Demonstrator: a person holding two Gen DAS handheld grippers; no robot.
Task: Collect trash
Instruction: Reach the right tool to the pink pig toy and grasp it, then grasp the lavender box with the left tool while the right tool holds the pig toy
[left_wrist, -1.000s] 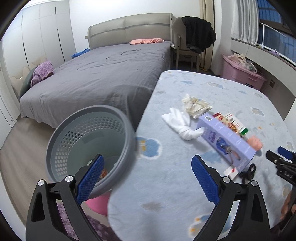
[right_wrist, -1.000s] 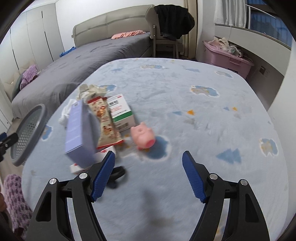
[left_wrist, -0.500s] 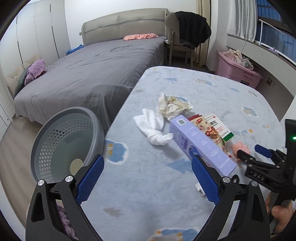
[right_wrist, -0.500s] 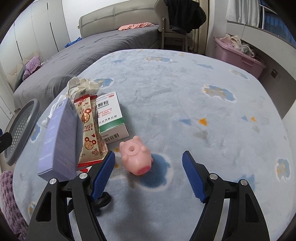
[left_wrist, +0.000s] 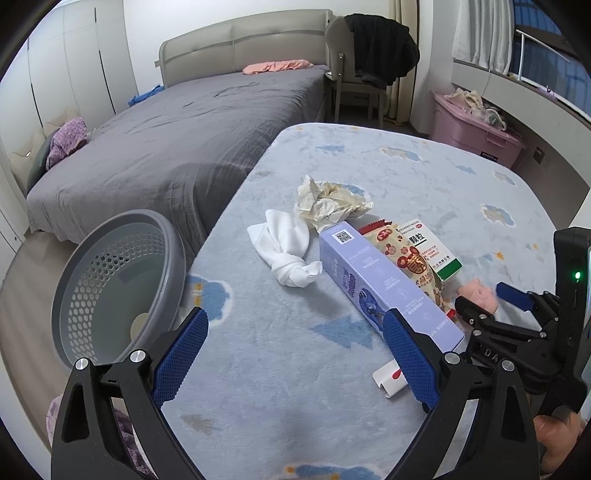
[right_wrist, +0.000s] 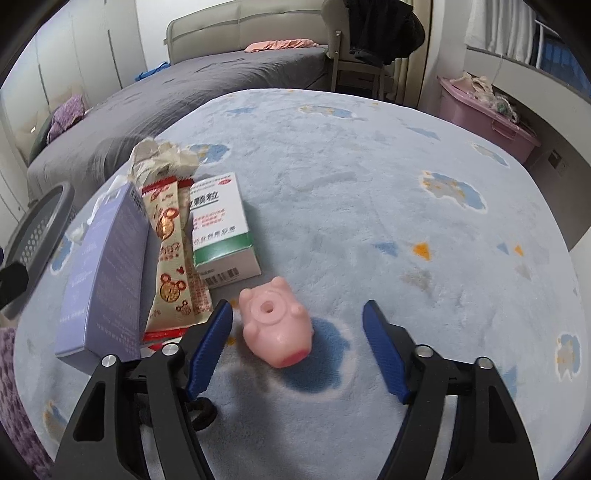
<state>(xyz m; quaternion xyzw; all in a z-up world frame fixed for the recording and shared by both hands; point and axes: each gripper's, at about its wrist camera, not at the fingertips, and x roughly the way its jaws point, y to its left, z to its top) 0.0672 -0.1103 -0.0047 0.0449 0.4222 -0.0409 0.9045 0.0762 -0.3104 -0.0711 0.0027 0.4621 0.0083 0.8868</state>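
A pink pig toy (right_wrist: 277, 332) lies on the blue fleece table cover (right_wrist: 369, 184), between the closing jaws of my right gripper (right_wrist: 297, 308); the pads do not touch it. To its left lie a green-and-white medicine box (right_wrist: 221, 229), a snack wrapper (right_wrist: 171, 258), a purple carton (right_wrist: 103, 273) and crumpled paper (right_wrist: 159, 158). My left gripper (left_wrist: 295, 317) hangs open over the cover with nothing between its fingers; the purple carton (left_wrist: 384, 295) ends by its right finger. A knotted white tissue (left_wrist: 288, 251) lies ahead. The grey perforated bin (left_wrist: 110, 280) stands off the table's left edge.
A white scrap (left_wrist: 391, 376) and a black hair tie (right_wrist: 201, 413) lie near the table's front. A grey bed (left_wrist: 184, 140) is beyond the bin, a chair with a black jacket (left_wrist: 380, 55) behind, a pink storage box (left_wrist: 476, 129) at right.
The left gripper has shifted right, from over the bin to over the table. The right gripper has come down onto the pig toy and its jaws have narrowed around it.
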